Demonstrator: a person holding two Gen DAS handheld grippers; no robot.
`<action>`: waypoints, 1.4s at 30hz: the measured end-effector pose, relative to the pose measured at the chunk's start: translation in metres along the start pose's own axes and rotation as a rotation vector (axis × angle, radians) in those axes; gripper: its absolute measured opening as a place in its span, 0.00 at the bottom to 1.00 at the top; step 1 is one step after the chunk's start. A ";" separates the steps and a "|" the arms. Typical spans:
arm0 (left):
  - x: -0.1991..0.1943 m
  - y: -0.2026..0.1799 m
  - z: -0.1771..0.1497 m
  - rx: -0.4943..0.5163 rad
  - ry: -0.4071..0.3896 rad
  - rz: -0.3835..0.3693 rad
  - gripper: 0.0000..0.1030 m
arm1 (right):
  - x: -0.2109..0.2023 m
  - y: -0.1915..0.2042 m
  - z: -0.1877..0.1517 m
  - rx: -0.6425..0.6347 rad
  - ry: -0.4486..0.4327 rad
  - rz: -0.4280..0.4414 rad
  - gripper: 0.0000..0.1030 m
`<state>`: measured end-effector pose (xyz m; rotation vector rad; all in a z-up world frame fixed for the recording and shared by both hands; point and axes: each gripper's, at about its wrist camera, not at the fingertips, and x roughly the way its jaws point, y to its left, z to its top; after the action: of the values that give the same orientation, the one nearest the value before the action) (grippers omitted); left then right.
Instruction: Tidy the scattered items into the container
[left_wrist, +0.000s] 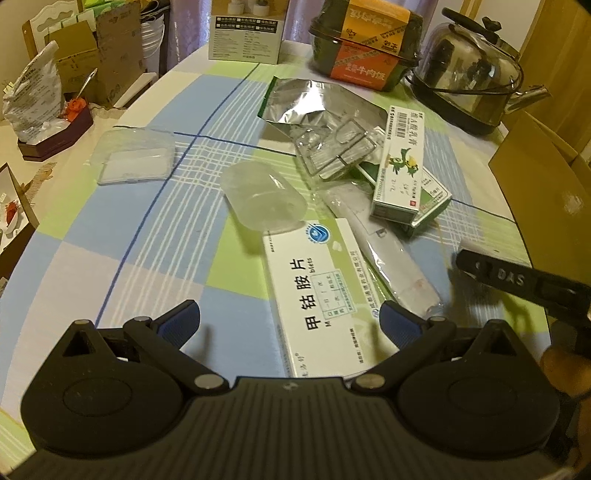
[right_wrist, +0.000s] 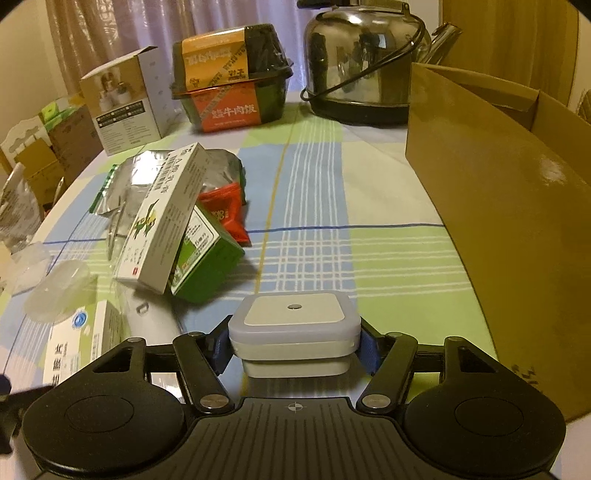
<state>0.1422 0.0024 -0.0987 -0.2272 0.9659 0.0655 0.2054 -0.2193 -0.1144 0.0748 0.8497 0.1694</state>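
My right gripper is shut on a small white square device with a translucent rim, held just above the checked cloth. The open cardboard box stands close on its right. My left gripper is open, its blue pads on either side of a white medicine box lying flat. Beyond it lie a clear round cup on its side, a long clear packet, a white carton leaning on a green carton, a foil pouch and a clear blister tray. A red sachet lies behind the cartons.
A steel kettle, a black and orange meal box and a white product box stand at the table's far edge. A clear lidded case lies on the left. The other gripper's black arm shows at right. Clutter sits beyond the left edge.
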 end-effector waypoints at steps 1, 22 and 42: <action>0.000 -0.001 -0.001 0.000 -0.001 -0.001 0.99 | -0.003 -0.002 -0.003 -0.005 -0.001 0.001 0.65; 0.035 -0.036 0.006 0.082 0.049 0.067 0.68 | -0.037 -0.013 -0.027 -0.061 -0.015 0.019 0.65; -0.032 -0.050 -0.023 0.166 0.033 -0.011 0.66 | -0.092 -0.011 -0.029 -0.073 -0.054 0.033 0.65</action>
<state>0.1132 -0.0494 -0.0764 -0.0809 0.9977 -0.0285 0.1256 -0.2469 -0.0667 0.0249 0.7877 0.2286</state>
